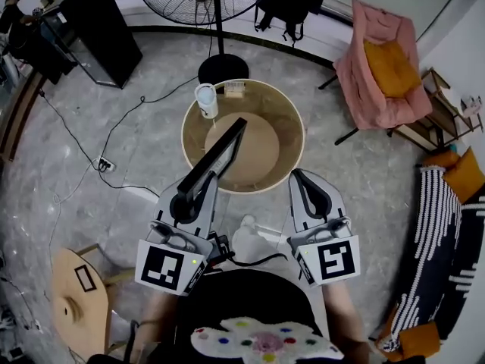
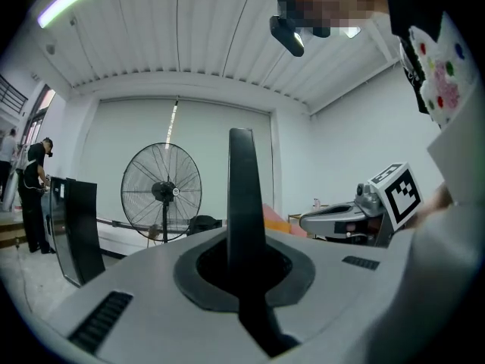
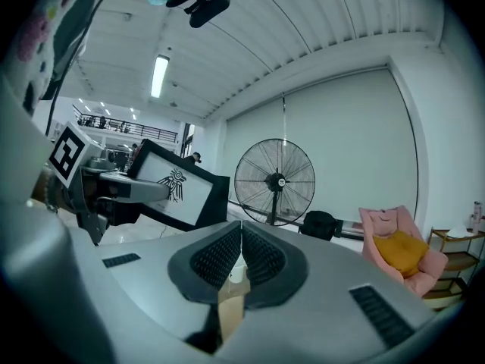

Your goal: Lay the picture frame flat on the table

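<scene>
Picture frame (image 1: 217, 158) hung tilted over the round bench (image 1: 297, 131), its near end clamped in the closed left tool (image 1: 191, 197). The right tool (image 1: 301, 179) was shut on nothing. The left gripper view showed the frame only edge-on, whereas the right gripper view showed its white face bearing a black bird emblem.

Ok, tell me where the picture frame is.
Head view, left of centre: the picture frame is clamped on edge in the left gripper, over the round table's near-left rim, with the white cup just beyond.
</scene>
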Demonstrator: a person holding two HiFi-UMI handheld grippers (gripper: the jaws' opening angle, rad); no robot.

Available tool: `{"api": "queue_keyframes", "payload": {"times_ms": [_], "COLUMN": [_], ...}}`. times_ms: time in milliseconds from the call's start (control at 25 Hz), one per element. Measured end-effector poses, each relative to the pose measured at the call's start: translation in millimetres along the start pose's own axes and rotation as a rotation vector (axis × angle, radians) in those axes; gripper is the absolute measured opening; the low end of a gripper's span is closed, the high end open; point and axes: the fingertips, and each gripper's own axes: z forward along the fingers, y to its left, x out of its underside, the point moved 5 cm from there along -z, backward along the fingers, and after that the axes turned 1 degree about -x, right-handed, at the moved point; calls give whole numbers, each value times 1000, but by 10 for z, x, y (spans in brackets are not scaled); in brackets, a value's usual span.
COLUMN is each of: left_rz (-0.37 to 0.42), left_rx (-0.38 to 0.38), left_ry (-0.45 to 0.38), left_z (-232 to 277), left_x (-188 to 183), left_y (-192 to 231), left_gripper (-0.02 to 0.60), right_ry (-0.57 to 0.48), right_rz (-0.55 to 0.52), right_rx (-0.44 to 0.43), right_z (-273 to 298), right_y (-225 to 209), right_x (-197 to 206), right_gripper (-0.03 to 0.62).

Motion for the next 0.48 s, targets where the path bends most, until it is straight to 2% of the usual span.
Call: {"api": "queue_keyframes", "payload": {"times_ms": [200,480], "left_rz": [5,-19], "left_rx": [-33,-67], "left_ry": [15,58], "left_z": [303,485], "left_x": [-58,-61], "left_y": [95,180], "left_gripper": [25,25], "right_ry": [5,23], "right_rz": [17,52], "right_rx": [-34,-49], "right_z": [316,523], "right_y": [-290,-396], "right_x": [-10,68], "right_gripper": [34,34]}}
